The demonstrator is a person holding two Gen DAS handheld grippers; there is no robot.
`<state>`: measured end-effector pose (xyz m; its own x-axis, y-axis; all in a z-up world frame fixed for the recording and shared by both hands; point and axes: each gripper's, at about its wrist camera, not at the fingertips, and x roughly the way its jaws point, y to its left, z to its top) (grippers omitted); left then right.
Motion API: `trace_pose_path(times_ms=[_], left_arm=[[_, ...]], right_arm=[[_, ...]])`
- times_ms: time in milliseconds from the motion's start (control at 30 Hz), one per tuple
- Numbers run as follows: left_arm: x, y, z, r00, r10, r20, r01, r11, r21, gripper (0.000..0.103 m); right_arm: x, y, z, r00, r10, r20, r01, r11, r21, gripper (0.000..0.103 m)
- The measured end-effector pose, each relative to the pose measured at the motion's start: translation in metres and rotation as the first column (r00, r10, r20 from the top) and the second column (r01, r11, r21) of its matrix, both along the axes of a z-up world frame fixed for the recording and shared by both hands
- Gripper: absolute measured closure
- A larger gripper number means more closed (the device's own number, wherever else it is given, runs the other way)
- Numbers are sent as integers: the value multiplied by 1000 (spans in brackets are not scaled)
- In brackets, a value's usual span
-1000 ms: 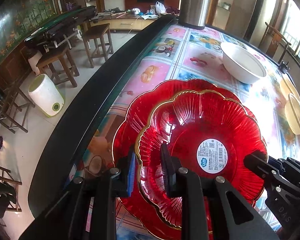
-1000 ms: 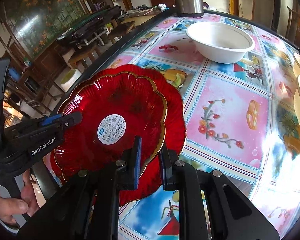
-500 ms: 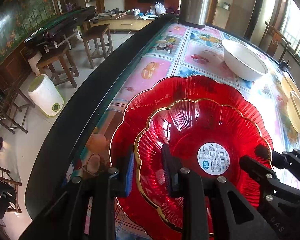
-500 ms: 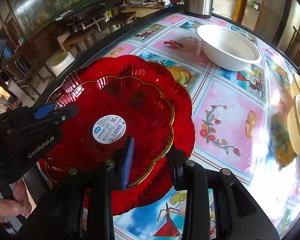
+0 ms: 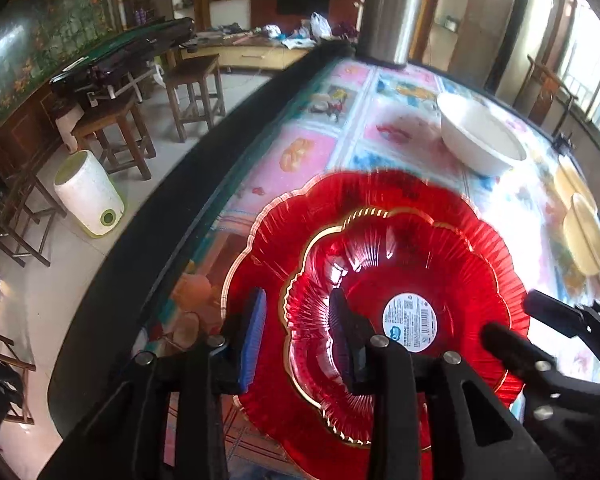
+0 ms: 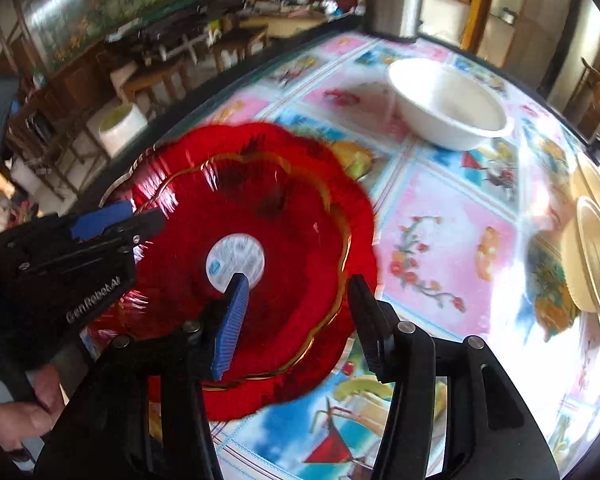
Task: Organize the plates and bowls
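Fingers: both grippers, left [image 5: 298,330] and right [image 6: 296,320], spread wide, straddling top plate's [image 6: 284,216] rim, no clamp.
Risk: top plate skating off big plate [image 5: 380,188] toward 9 o'clock table edge [image 5: 148,216].

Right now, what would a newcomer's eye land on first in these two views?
The two stacked red plates near the table's black edge, the upper one bearing a round white label. Both grippers, left and right, stand open at its rim. Beyond sits a white bowl.
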<state>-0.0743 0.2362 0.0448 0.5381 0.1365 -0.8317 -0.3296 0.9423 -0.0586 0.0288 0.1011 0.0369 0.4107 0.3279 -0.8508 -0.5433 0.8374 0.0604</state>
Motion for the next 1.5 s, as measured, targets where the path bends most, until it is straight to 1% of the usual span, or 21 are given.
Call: trace_pose_path(times_ms=[33,67,100,133,167,200,267,300,367,467,533,633,700,733,767,867,1033,1100,1367,1500], left_arm=[[-2,1,5,1000,11,14,-11,1000,3,54],[-3,2,9,999,7,34,-7,1000,-8,50],[-4,2,12,999,9,43,-8,1000,-7,38],[-6,1,17,998,17,59,-18,1000,9,33],[-8,0,22,997,23,77,-25,999,28,33],[-9,-2,26,996,22,87,-25,999,35,32],[-9,-4,33,994,9,106,-12,1000,25,32],[-8,-4,37,993,8,115,-11,1000,25,32],[-7,-7,43,991,5,135,-11,999,44,32],[-5,-10,46,988,11,157,-21,998,63,27],[0,-18,47,987,-9,162,2,999,41,26],[6,-35,46,984,-55,171,55,998,1,26],[12,-49,45,982,-79,174,82,997,-10,25],[17,-57,43,982,-98,164,101,995,-14,25],[21,-65,40,981,-116,152,120,993,-19,25],[33,-90,35,978,-168,126,171,985,-15,25],[44,-125,31,969,-228,97,228,974,15,25],[46,-137,29,965,-247,86,247,969,15,25],[67,-192,31,942,-331,52,331,944,19,25],[77,-212,34,933,-357,43,355,934,47,25]], right_arm=[[-2,-6,7,1000,-13,21,12,1000,12,51],[-3,-10,12,999,-22,38,21,1000,13,51],[-4,-13,16,998,-26,48,25,1000,13,50],[-5,-17,21,998,-35,60,34,999,21,47],[-6,-20,25,997,-45,65,42,998,45,47],[-7,-22,31,997,-44,67,38,995,89,47],[-9,-19,43,998,1,64,-11,986,168,47],[-9,-18,47,998,6,69,-19,982,189,47],[-9,-19,51,997,2,76,-17,980,199,47],[-11,-38,54,998,-16,67,-2,969,249,47],[-11,-51,55,997,-37,66,18,965,262,47],[-16,-84,56,994,-82,68,61,961,270,47],[-16,-108,55,989,-136,60,115,954,276,44],[-15,-128,53,983,-179,46,158,945,287,42],[-14,-138,51,979,-202,38,182,939,292,42],[-12,-183,44,956,-294,9,279,917,283,42],[-9,-235,39,925,-380,-15,368,884,288,42],[-8,-252,37,915,-403,-23,392,874,287,42],[2,-298,26,881,-468,-64,465,834,298,42],[10,-319,24,853,-515,-86,515,801,305,42]])
